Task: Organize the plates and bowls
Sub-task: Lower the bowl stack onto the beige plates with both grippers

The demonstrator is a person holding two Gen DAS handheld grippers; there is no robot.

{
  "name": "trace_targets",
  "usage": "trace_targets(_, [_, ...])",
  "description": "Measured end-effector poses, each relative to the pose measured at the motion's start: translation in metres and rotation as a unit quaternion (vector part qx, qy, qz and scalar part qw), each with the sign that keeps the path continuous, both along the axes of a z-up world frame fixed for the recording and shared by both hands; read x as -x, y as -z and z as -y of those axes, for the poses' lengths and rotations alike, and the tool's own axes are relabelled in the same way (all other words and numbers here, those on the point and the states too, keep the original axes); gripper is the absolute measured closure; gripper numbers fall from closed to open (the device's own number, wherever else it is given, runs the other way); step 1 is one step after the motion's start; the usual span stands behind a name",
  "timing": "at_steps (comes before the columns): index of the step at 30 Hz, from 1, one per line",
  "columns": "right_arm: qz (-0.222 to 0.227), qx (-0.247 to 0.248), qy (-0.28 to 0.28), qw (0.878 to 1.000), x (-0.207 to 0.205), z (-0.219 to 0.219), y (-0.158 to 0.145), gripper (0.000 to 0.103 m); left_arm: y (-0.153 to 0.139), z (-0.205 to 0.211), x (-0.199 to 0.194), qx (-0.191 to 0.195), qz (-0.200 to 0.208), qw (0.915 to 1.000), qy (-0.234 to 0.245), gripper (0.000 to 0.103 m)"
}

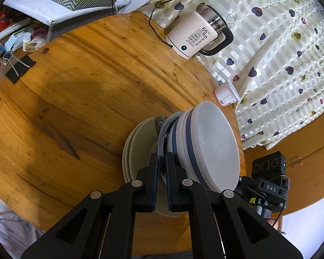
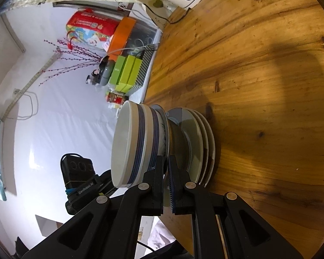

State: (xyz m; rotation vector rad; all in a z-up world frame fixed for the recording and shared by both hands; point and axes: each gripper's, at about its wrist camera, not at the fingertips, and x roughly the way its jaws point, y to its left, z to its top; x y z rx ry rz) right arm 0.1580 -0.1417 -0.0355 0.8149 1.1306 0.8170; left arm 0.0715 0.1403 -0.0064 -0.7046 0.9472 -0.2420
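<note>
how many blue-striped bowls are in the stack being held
2, nested: the top blue-striped bowl, and the second blue-striped bowl under it, above a thin-rimmed dish and the plates. More may be hidden inside.

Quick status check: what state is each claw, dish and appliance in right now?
Left claw: shut on the plate rim.
Right claw: shut on the same rim.
Rimmed plate: gripped from both sides.
Banded bowls: nested, on the plate.
Lower plates: stacked on the table.
Kettle: powered, display lit.

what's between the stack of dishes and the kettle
Bare wood of the table, shown in the left wrist view. The paper cup sits off to the side of the dishes, not toward the kettle.
</note>
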Motion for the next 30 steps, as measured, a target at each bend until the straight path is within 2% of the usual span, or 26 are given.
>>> trace_targets(13, [-0.004, 0.014, -0.003, 1.000, 0.000, -0.003, 0.003, 0.096, 0.003, -0.003, 0.002, 0.008, 0.001, 1.0000, -0.001, 0.098])
trace_targets(20, [0.011, 0.041, -0.010, 0.999, 0.000, -0.006, -0.005, 0.094, 0.006, -0.007, 0.002, 0.021, 0.003, 0.9998, -0.003, 0.098])
trace_targets(30, [0.032, 0.075, -0.015, 0.997, 0.009, -0.008, -0.012, 0.093, 0.004, -0.003, 0.005, 0.009, 0.012, 0.9999, 0.002, 0.097])
